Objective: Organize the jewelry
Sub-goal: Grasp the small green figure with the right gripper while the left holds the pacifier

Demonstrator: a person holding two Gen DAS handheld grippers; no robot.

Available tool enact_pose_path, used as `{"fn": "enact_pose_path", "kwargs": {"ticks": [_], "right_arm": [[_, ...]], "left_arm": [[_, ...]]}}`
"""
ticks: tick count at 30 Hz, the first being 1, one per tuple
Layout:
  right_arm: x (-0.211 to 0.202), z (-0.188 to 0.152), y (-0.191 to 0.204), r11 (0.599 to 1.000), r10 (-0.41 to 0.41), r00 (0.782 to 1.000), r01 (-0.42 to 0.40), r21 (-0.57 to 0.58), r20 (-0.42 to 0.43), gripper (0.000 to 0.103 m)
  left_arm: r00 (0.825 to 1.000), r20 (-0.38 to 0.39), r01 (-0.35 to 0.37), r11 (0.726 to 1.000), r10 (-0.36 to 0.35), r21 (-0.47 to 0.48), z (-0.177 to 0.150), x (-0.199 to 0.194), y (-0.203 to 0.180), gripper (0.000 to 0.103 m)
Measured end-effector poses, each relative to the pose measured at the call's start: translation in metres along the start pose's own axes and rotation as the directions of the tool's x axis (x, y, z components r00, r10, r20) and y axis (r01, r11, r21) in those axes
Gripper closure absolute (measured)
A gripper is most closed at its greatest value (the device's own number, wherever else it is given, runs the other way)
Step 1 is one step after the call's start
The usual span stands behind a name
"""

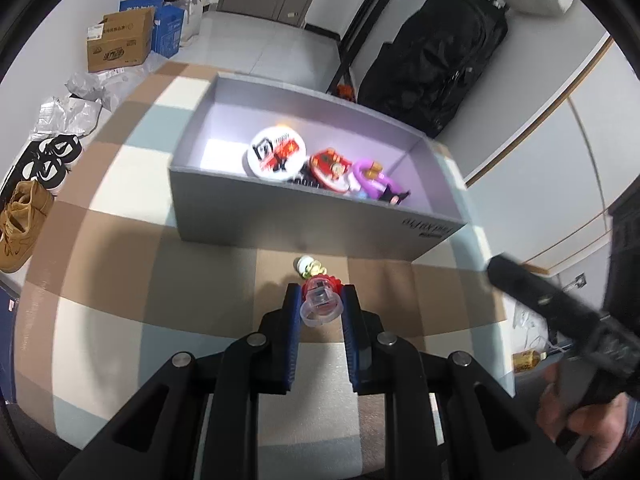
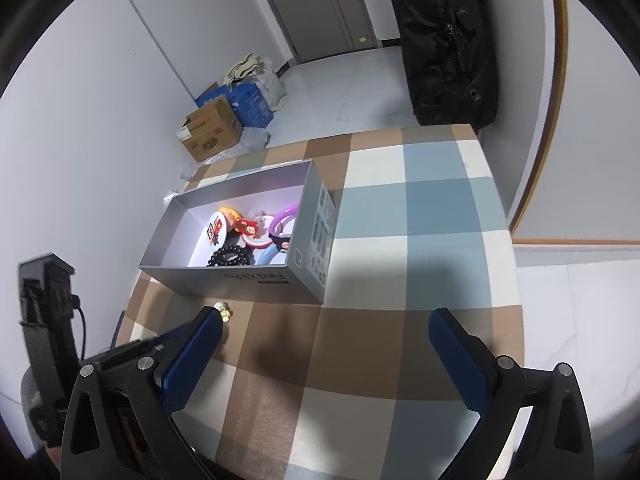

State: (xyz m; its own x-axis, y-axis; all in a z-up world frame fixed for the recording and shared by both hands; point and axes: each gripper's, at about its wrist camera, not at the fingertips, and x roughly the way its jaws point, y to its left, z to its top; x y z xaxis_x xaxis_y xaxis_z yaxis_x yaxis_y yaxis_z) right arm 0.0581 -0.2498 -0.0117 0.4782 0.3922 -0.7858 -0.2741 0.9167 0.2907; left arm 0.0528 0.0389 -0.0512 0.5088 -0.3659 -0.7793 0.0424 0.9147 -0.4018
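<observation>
While a red and clear ring [image 1: 320, 300] is pinched by the left gripper [image 1: 320, 304], the right gripper [image 2: 324, 320] is held spread wide with nothing between its blue pads.

A checked tablecloth [image 2: 420, 208] is seen filling the middle of both views, and a grey open box [image 1: 280, 216] is set on it, at centre in the left wrist view and at centre left in the right wrist view. Inside the box a round white badge [image 1: 274, 154], a purple bangle [image 1: 370, 182], a red charm [image 1: 330, 164] and a black bead bracelet [image 2: 230, 258] are gathered toward one end. A small pale trinket [image 1: 310, 266] is left on the cloth just beside the box's near wall, directly beyond the held ring.
</observation>
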Motion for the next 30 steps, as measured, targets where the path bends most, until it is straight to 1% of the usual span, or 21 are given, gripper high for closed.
{"fn": "enact_pose_path", "kwargs": {"ticks": [3,6,9,12,16,19,21,22,24,27,28,30], "right_arm": [[0.003,-0.001,0.003,1.000,0.000,1.000,0.000,-0.006,-0.006,0.000],[0.008,-0.002,0.007,1.000,0.007,1.000,-0.007,-0.008,-0.016,0.000],[0.013,-0.003,0.015,1.000,0.016,0.999,-0.017,-0.024,-0.029,0.000],[0.023,-0.005,0.027,0.998,0.026,0.998,-0.029,-0.055,-0.056,0.000],[0.037,-0.007,0.043,0.995,0.042,0.995,-0.050,-0.086,-0.089,0.001],[0.048,-0.006,0.054,0.992,0.052,0.993,-0.063,-0.107,-0.107,0.005],[0.054,-0.005,0.061,0.991,0.060,0.992,-0.073,-0.114,-0.115,0.012],[0.056,-0.005,0.063,0.990,0.063,0.991,-0.077,-0.116,-0.120,0.014],[0.062,-0.005,0.068,0.989,0.070,0.989,-0.086,-0.124,-0.127,0.023],[0.071,-0.007,0.078,0.983,0.074,0.986,-0.097,-0.157,-0.146,0.030],[0.073,-0.007,0.079,0.981,0.070,0.987,-0.095,-0.167,-0.147,0.032],[0.077,-0.009,0.085,0.977,0.052,0.987,-0.082,-0.199,-0.149,0.040]], "left_arm": [[1.000,0.016,0.020,1.000,-0.020,-0.018,0.003,-0.010,0.002,0.088],[0.999,0.027,0.022,0.999,-0.021,-0.037,0.006,-0.019,0.007,0.088],[0.997,0.060,0.056,0.996,-0.052,-0.066,0.011,-0.031,0.012,0.088],[0.996,0.087,0.037,0.997,-0.032,-0.067,0.015,-0.038,0.014,0.088],[0.996,0.084,0.027,0.996,-0.020,-0.084,0.016,-0.041,0.022,0.088],[0.996,0.085,0.033,0.995,-0.025,-0.095,0.017,-0.043,0.027,0.088],[0.996,0.083,0.029,0.995,-0.021,-0.093,0.017,-0.043,0.027,0.088],[0.997,0.080,0.031,0.995,-0.023,-0.096,0.016,-0.043,0.030,0.088],[0.997,0.070,0.032,0.994,-0.025,-0.105,0.015,-0.041,0.032,0.088],[0.998,0.063,0.038,0.992,-0.031,-0.118,0.015,-0.043,0.039,0.088],[0.998,0.062,0.040,0.992,-0.033,-0.123,0.016,-0.044,0.042,0.088],[0.997,0.066,0.043,0.990,-0.035,-0.135,0.017,-0.044,0.046,0.088]]}}
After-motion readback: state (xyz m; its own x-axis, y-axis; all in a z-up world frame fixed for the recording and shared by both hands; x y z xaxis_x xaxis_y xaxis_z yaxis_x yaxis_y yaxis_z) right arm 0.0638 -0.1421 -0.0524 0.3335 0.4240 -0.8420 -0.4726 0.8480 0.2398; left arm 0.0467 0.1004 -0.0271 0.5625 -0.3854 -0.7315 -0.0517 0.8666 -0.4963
